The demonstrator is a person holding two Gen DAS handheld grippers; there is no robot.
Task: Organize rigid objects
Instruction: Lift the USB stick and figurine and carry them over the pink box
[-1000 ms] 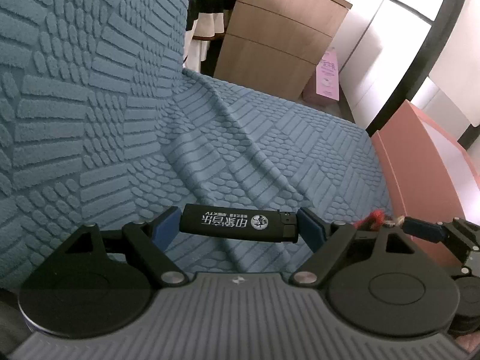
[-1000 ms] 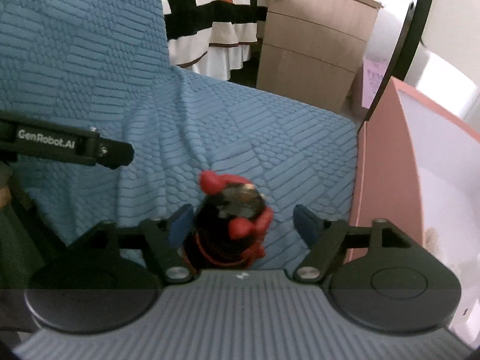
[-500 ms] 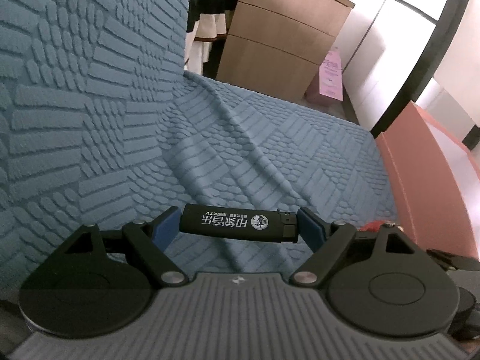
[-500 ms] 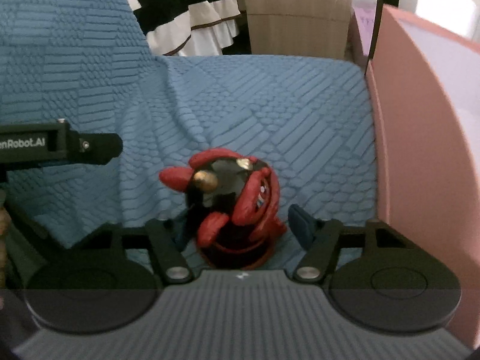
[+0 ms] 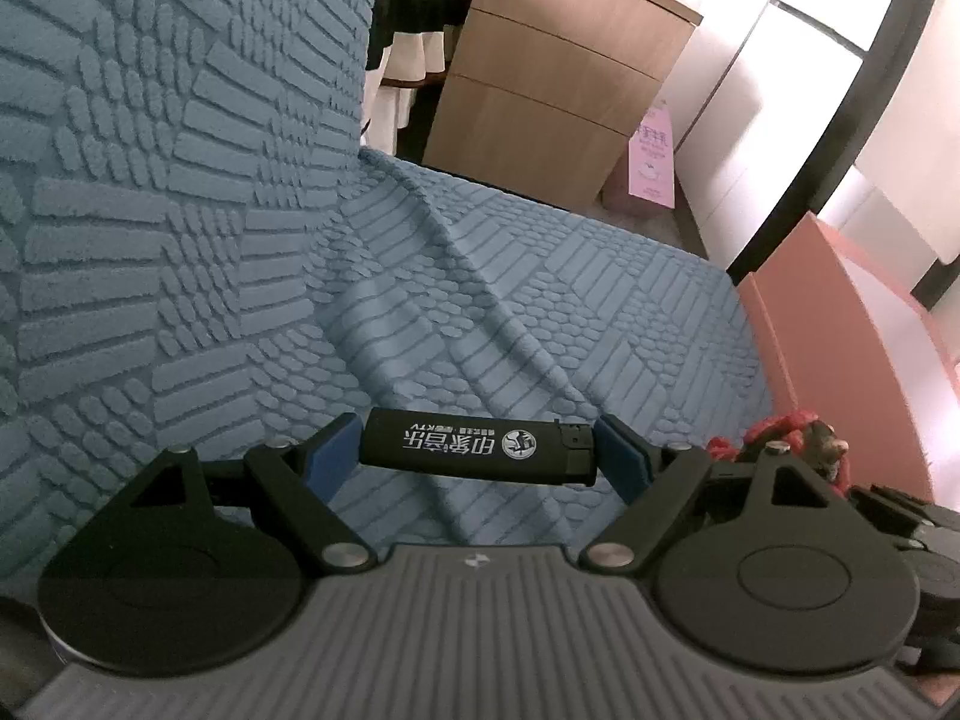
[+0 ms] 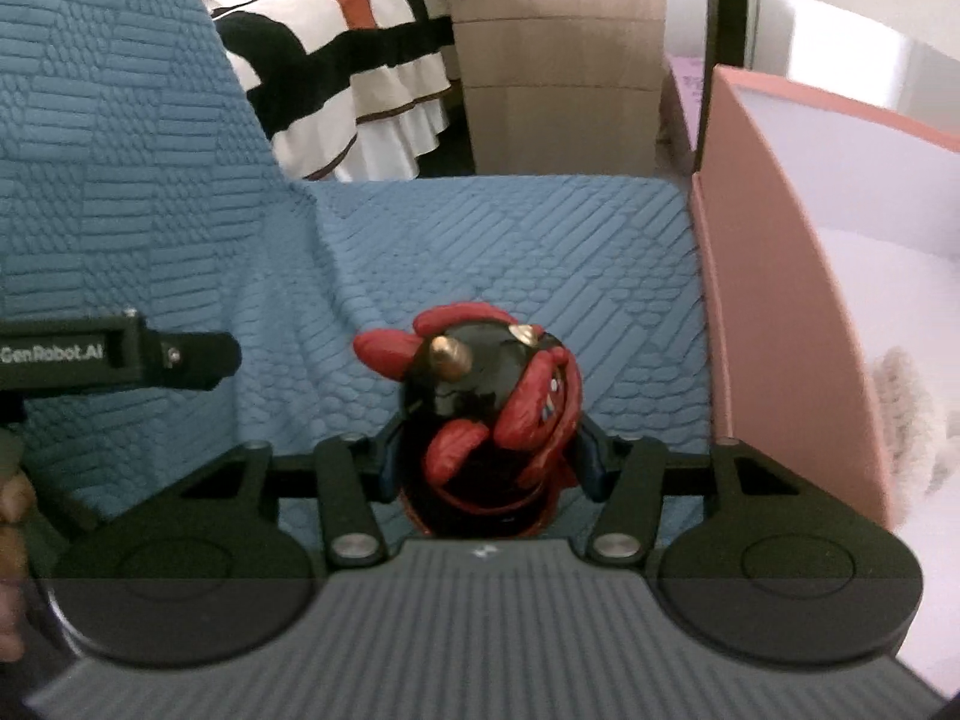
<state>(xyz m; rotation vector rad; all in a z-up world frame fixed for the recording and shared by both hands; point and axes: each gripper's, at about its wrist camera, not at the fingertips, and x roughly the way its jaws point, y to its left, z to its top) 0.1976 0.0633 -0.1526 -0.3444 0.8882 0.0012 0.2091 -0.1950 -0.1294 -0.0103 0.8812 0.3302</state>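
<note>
Step in hand: transport. Both items are judged to be already picked up and carried toward the pink storage box [image 6: 774,300], which stands at the right of the blue textured sofa cover [image 6: 510,252].

Next move, as judged: each item is to be brought over the near box wall and lowered inside before the jaws are released. The figurine is closer to the box and is likely to be placed first.

Left gripper [image 5: 477,450]: the jaws are set wide and are clamped on the two ends of a black lighter [image 5: 477,447], which is held crosswise above the sofa cover.

Right gripper [image 6: 486,456]: the jaws are partly closed against the sides of a black-and-red horned figurine [image 6: 486,402], held just left of the box wall.
</note>
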